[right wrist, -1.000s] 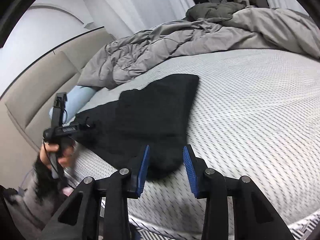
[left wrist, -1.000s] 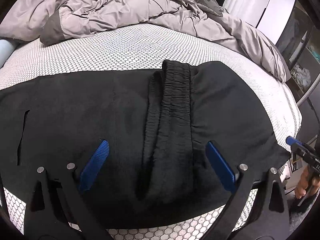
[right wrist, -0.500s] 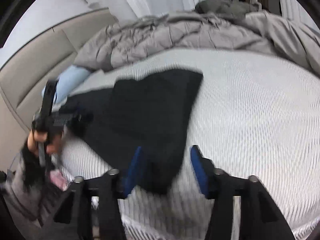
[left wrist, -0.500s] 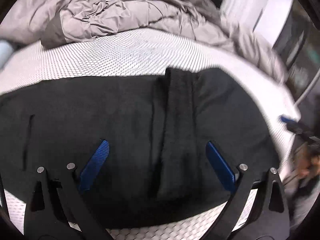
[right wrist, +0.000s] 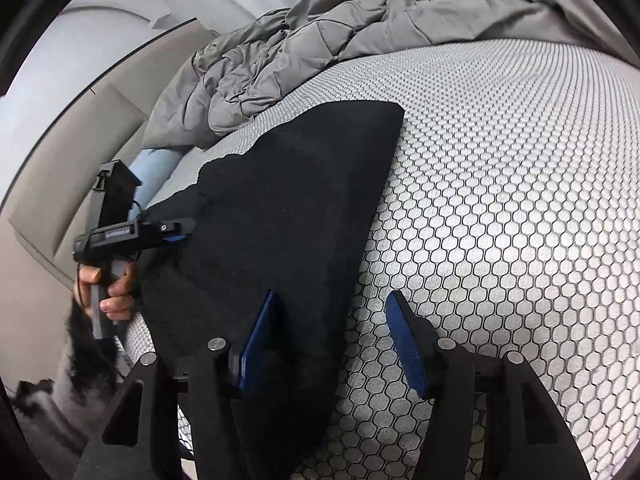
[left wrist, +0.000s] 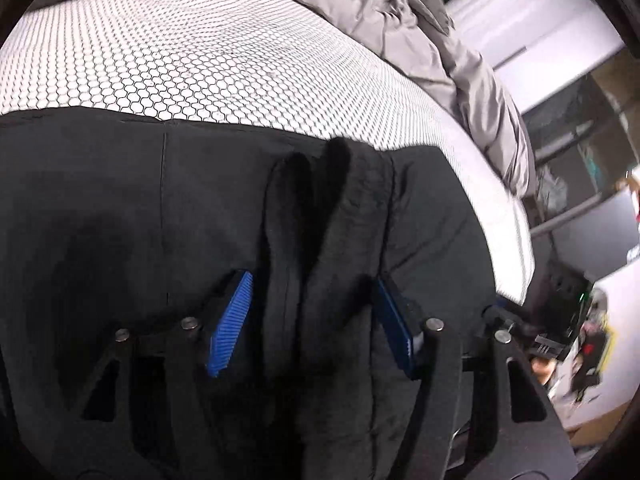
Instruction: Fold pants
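Left tool [left wrist: 314, 322] angled down, closing around black pants' [left wrist: 120, 220] waistband, contact unclear.

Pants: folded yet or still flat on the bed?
Partly folded: the pants lie flat on the mattress, waistband bunched mid-panel, left gripper closing around it.

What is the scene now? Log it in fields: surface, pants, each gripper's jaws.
surface: mattress, with a grey duvet bunched at its far side
pants: black pants lying on the mattress, waistband ridged up
left gripper: jaws have just been closing, one on either side of the waistband; whether they press it is unclear
right gripper: jaws open, have just been opening, straddling the pants' edge, one over the pants and one over the mattress
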### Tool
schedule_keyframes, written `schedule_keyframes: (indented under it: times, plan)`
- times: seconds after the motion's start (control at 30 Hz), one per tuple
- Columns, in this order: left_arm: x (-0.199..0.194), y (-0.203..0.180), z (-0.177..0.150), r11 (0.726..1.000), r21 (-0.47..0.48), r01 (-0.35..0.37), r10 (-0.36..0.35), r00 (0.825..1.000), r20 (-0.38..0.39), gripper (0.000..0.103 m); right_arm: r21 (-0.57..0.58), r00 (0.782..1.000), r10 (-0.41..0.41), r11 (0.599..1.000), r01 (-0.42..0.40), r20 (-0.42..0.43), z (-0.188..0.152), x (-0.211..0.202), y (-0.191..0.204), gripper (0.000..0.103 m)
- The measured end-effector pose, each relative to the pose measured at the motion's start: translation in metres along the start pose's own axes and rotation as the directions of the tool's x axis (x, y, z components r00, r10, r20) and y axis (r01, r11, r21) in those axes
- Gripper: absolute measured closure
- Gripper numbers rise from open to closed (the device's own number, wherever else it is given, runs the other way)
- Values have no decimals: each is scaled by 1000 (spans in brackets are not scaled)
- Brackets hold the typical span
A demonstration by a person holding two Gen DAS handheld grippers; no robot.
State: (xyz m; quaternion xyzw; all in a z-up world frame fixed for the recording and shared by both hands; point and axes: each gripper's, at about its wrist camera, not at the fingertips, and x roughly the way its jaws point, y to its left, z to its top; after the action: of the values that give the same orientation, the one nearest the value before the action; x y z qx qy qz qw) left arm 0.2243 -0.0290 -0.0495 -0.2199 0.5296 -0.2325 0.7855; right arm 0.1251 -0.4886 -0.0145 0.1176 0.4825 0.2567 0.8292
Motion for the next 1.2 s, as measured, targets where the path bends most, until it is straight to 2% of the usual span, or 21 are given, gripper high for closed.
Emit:
schedule_keyframes:
  times: [0.03, 0.1, 0.2, 0.33, 0.47, 0.53, 0.57, 0.67, 0.77, 0.97, 1.07, 1.1, 1.2]
  plan:
    - [1, 0, 2, 1000, -10, -21, 21, 1000, 20, 68, 1, 1000, 7, 1000, -7, 1, 1, 1, -2, 45]
    - [1, -4, 3, 998, 2, -67, 67, 996, 55, 87, 17, 1000, 20, 1000, -20, -4, 7, 7, -2, 44]
    - [-8, -14, 0, 995, 32, -92, 89, 990, 107, 96, 14, 1000, 15, 1000, -15, -10, 11, 13, 0, 43]
    - [-28, -21, -5, 996, 54, -71, 62, 987, 145, 97, 12, 1000, 2, 1000, -2, -6, 13, 17, 6, 43]
    - [-36, -14, -13, 998, 48, -28, 22, 992, 126, 97, 9, 1000, -1, 1000, 1, -6, 17, 23, 15, 43]
    - [-28, 0, -15, 999, 23, -31, 30, 997, 65, 90, 2, 1000, -8, 1000, 8, -9, 19, 27, 20, 43]
    - [-21, 5, -15, 999, -1, -33, 33, 999, 39, 82, -3, 1000, -13, 1000, 13, -10, 19, 28, 22, 43]
    - [-15, 17, -12, 997, -68, 23, -22, 1000, 11, 78, -9, 1000, -20, 1000, 20, -8, 21, 31, 29, 43]
    - [-14, 17, -9, 989, -115, 95, -96, 995, -4, 57, 4, 1000, -14, 1000, 14, -9, 18, 32, 27, 43]
    - [-16, 6, -14, 993, -91, 77, -77, 997, 4, 54, 32, 1000, 2, 1000, -2, 2, 11, 23, 21, 43]
    - [-1, 4, -11, 995, -86, 44, -45, 999, -7, 54, 27, 1000, 4, 1000, -4, 0, 10, 22, 20, 43]
    - [-1, 3, -10, 996, -82, 37, -36, 999, 10, 66, 28, 1000, 6, 1000, -6, -1, 10, 21, 20, 43]
    - [-7, 0, -10, 997, -78, 9, -3, 998, 69, 91, 29, 1000, 1, 1000, -1, -1, 11, 20, 20, 43]
